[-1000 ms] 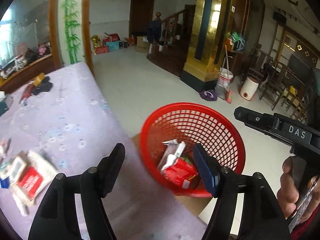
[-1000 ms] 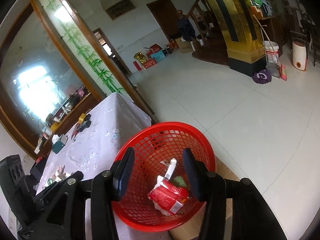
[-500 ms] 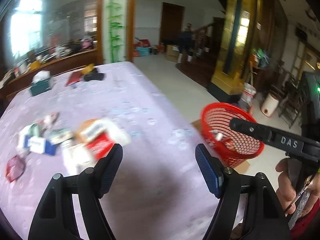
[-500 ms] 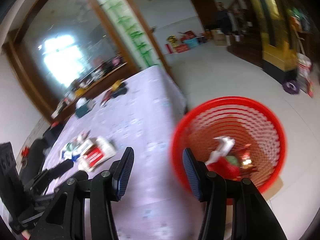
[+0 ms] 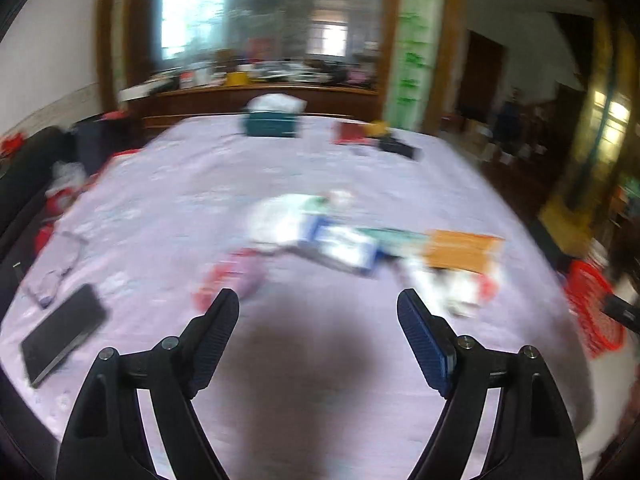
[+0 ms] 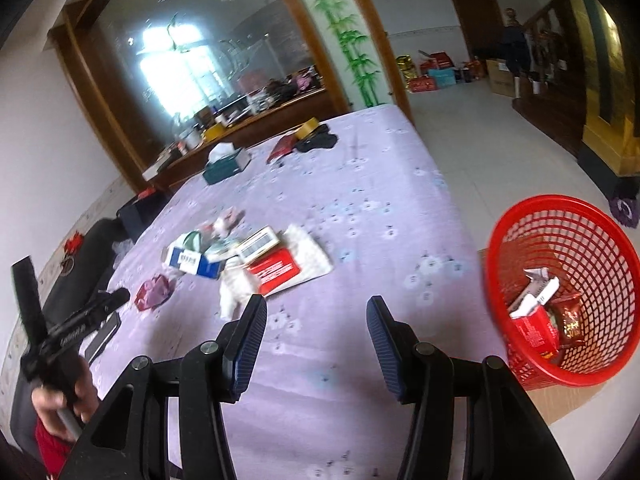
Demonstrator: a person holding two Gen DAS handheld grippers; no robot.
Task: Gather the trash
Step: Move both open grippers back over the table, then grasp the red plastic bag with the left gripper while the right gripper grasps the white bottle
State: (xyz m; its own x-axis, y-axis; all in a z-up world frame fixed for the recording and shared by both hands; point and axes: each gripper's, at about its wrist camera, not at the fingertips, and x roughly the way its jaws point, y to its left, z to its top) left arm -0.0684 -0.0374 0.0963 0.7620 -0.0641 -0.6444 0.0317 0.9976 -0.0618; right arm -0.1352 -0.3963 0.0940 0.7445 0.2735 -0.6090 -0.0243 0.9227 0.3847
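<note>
A pile of trash lies mid-table: a red packet [image 6: 274,270], a blue-and-white box [image 6: 192,262], a white wrapper [image 6: 310,256] and a dark red wrapper [image 6: 154,291]. The pile shows blurred in the left wrist view [image 5: 340,240]. A red mesh basket [image 6: 560,280] stands on the floor beside the table's right edge, holding a red carton and wrappers; it also shows at the right in the left wrist view [image 5: 592,304]. My left gripper [image 5: 318,320] is open and empty above the table, short of the pile. My right gripper [image 6: 316,332] is open and empty over the table's near side.
The table has a lilac flowered cloth [image 6: 360,184]. A black phone [image 5: 60,336] lies at the near left. A teal tissue box [image 6: 226,164], a red booklet and a dark item [image 6: 316,142] lie at the far end. A black chair [image 6: 80,264] stands at left.
Both grippers have swung left, away from the basket and toward the trash pile on the table. Both stay open and empty.
</note>
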